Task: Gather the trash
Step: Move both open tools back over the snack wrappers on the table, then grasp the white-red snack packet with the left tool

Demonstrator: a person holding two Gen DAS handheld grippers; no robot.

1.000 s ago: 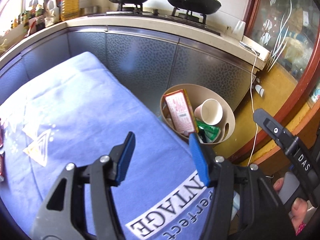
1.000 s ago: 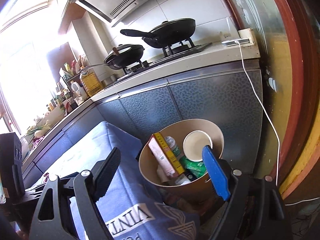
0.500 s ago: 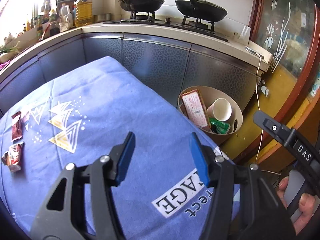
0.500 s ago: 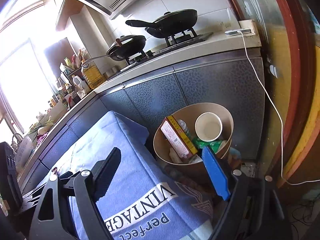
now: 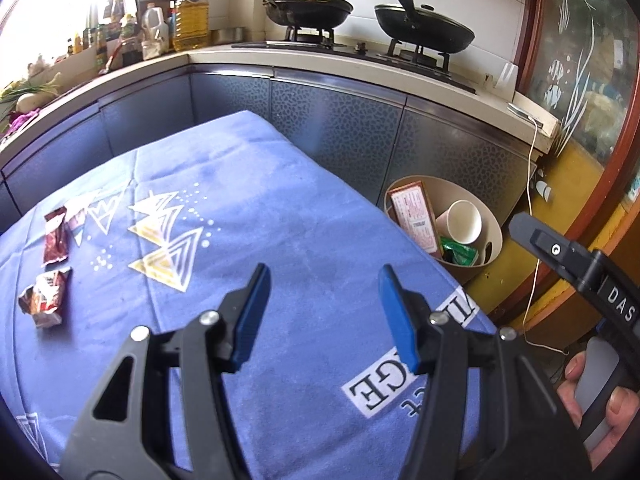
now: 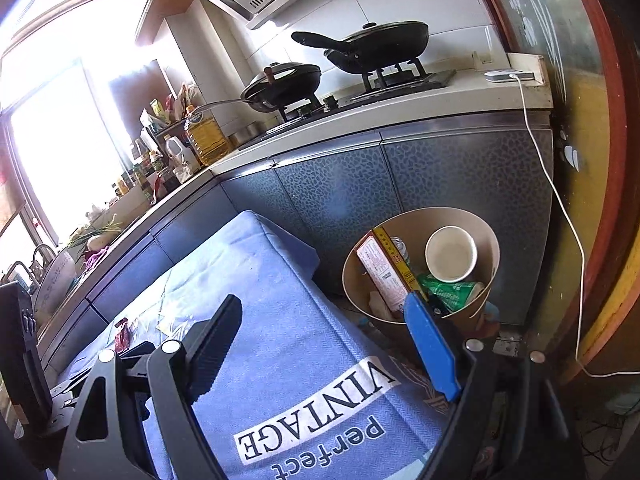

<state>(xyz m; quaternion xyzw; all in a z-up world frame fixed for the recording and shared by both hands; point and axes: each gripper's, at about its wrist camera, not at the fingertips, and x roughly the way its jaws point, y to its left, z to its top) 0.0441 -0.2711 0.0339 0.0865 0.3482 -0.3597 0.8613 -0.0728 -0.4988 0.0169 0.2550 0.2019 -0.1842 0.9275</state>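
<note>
Wrappers (image 5: 54, 268) lie on the blue cloth (image 5: 280, 220), at about nine o'clock in the left wrist view: two crumpled red-brown foil packets, one (image 5: 56, 238) just beyond the other (image 5: 43, 298), close together but apart. In the right wrist view only a red scrap (image 6: 122, 334) of them shows, at about eight o'clock, partly behind the gripper's black finger.

The bin (image 5: 494, 224), a tan round tub, stands on the floor off the cloth's right edge, at three o'clock in the left view and at about four o'clock in the right view. It already holds a flat box (image 5: 414, 216) standing on end, a white paper cup (image 5: 460, 222) on its side, and a green packet (image 5: 458, 250). It sits against the grey cabinet doors (image 5: 336, 128); two black pans (image 5: 424, 28) rest on the stove above.

The left gripper (image 5: 322, 300) hangs above the bare cloth with its jaws parted and nothing between them. The wrappers are well to its left. The right gripper (image 6: 320, 344) hangs over the near end of the cloth, by the printed word VINTAGE (image 6: 316, 408), jaws spread wide and empty, its blue finger crossing in front of the bin. A hand (image 5: 592, 396) grips its handle at four o'clock in the left view.

Judged from this, the step in hand is the reach for the next piece of trash, with some pieces already binned. The next move likely calls for swinging the left gripper toward nine o'clock, lowering it until the fingers straddle one wrapper, and closing on a raised crinkle, since flat foil gives little to pinch.
</note>
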